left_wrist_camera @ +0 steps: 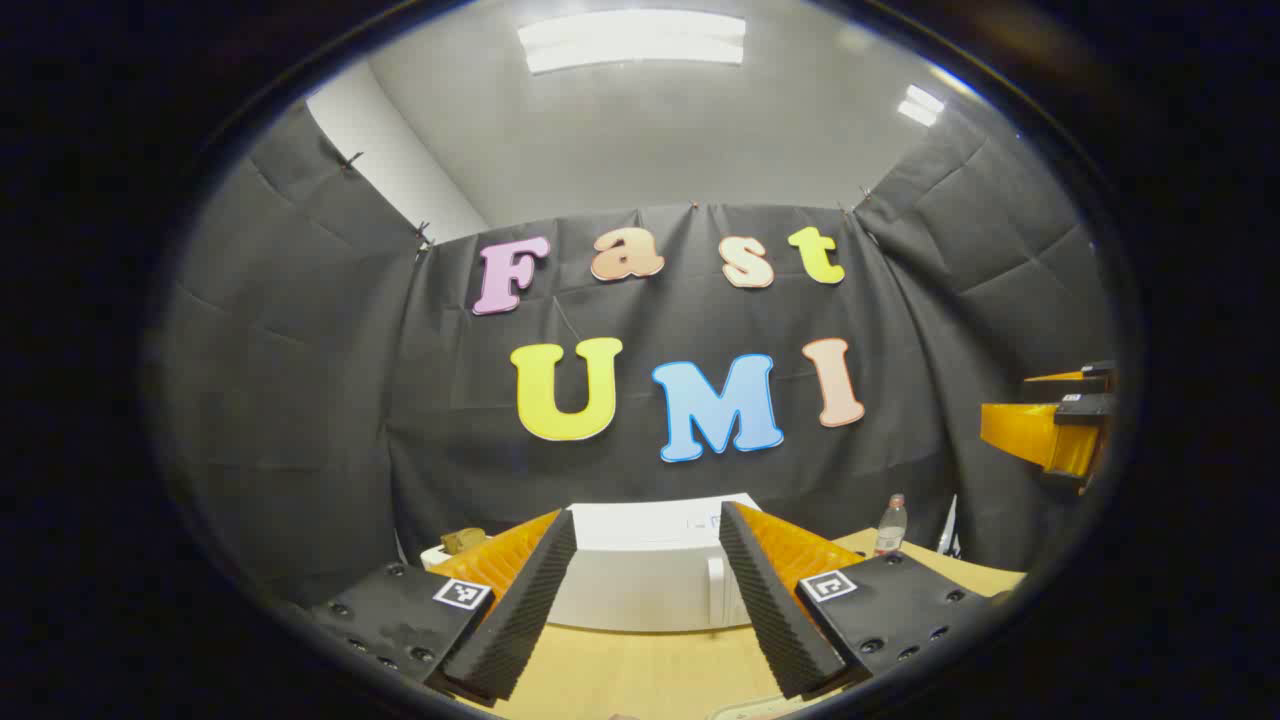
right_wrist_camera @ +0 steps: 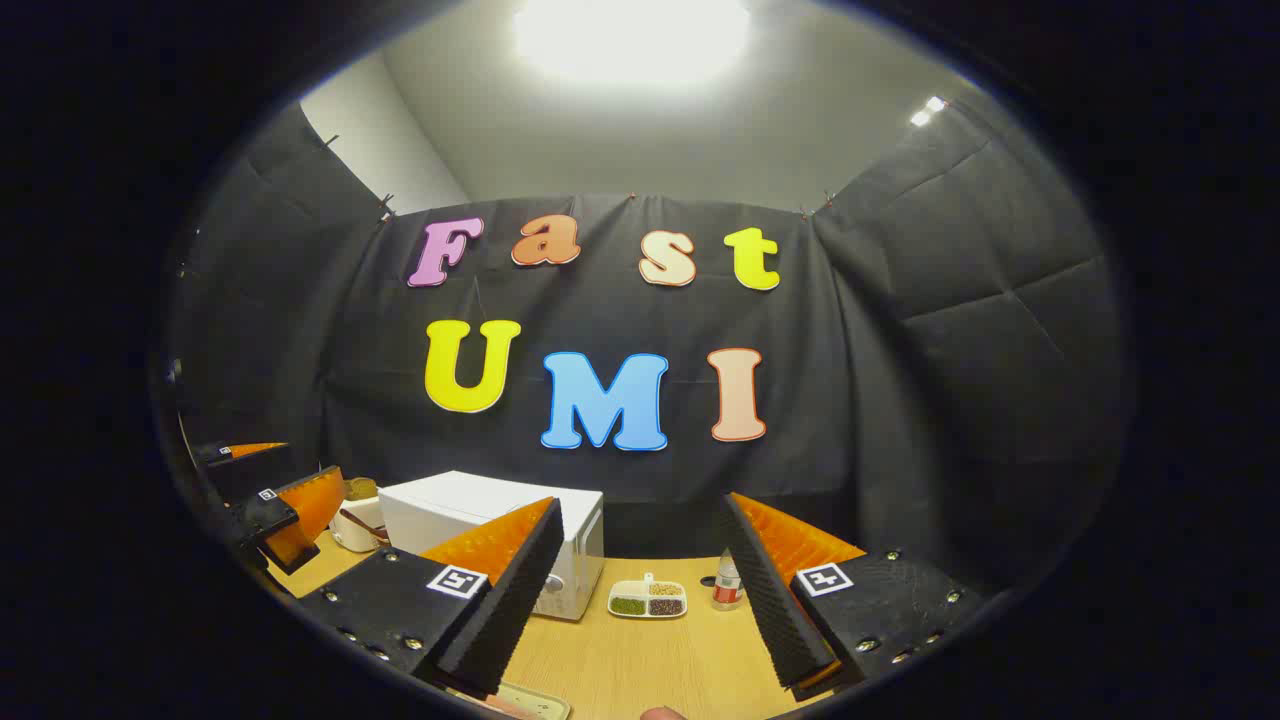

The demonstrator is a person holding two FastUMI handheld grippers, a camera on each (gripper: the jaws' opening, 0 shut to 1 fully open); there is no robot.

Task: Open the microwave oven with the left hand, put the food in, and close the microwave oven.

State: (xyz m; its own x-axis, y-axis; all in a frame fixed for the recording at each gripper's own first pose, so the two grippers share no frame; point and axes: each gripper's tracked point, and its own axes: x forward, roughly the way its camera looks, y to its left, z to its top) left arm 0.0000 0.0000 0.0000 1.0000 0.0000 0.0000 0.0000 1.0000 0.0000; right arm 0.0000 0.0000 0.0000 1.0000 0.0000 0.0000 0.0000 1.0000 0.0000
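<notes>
Fingers [left_wrist_camera: 520, 600] of the left gripper [left_wrist_camera: 645, 610] are being held spread, empty, with the shut microwave [left_wrist_camera: 650, 570] lying straight ahead, apart.

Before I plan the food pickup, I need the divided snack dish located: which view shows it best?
The right gripper view: the divided dish lies on the table between the microwave and a bottle. The left gripper view gives the microwave front.

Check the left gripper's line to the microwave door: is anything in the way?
Nothing visible blocks it. In the left gripper view, the open left gripper frames the shut microwave straight ahead, with only bare table between. The bottle stands off to the microwave's right, and the right gripper hangs far to the side.
</notes>
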